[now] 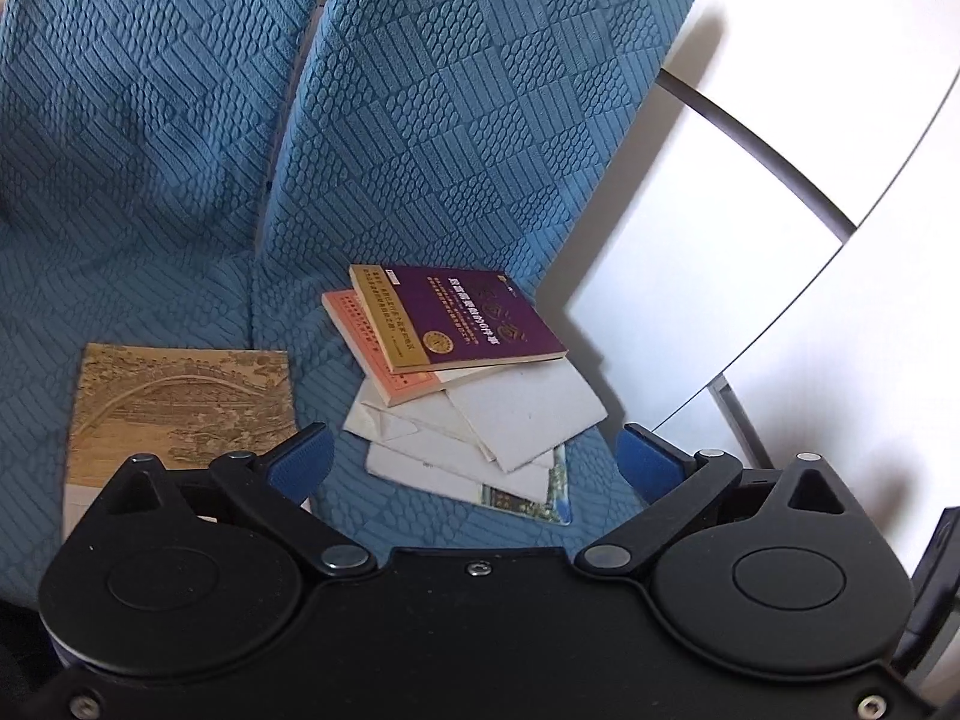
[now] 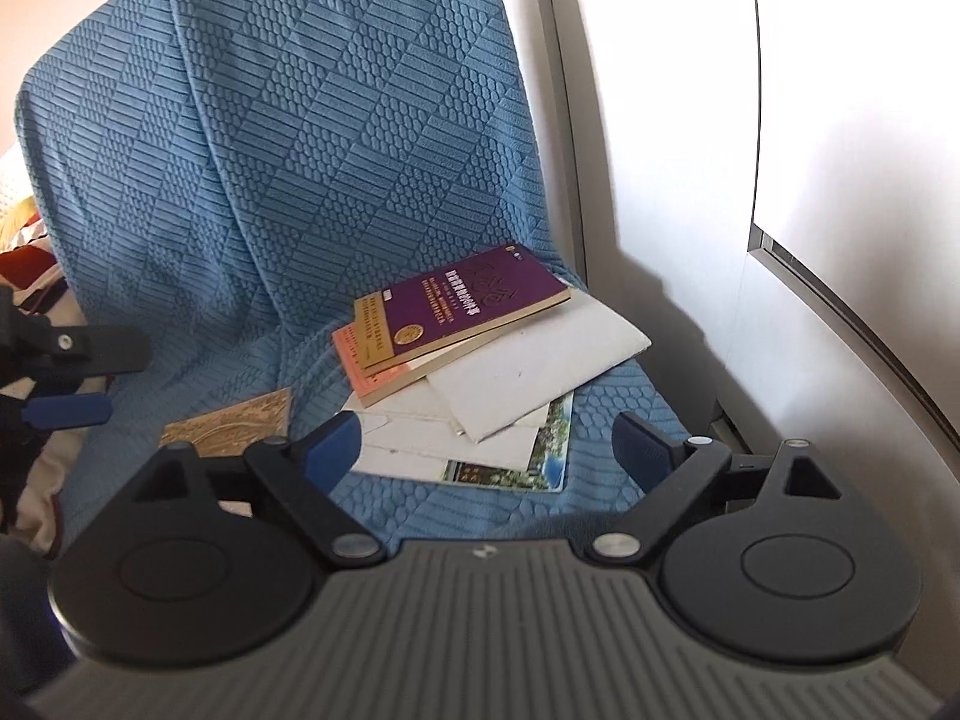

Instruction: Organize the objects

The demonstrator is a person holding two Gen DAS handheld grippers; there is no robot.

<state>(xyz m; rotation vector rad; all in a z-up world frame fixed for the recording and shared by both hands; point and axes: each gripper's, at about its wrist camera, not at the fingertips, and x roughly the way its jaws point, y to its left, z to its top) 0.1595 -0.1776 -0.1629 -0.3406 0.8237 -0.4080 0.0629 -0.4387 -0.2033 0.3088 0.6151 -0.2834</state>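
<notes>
A purple book lies on an orange book, on top of white envelopes and a picture card, in a loose pile on a blue sofa seat. A tan book with a bridge picture lies to the left. My left gripper is open and empty, just in front of the pile. The right wrist view shows the purple book, orange book, envelopes, card and tan book. My right gripper is open and empty above the card's near edge.
The blue textured sofa cover rises behind the pile. A white cabinet stands close on the right. The left gripper's fingers show at the left edge of the right wrist view, with bedding beneath.
</notes>
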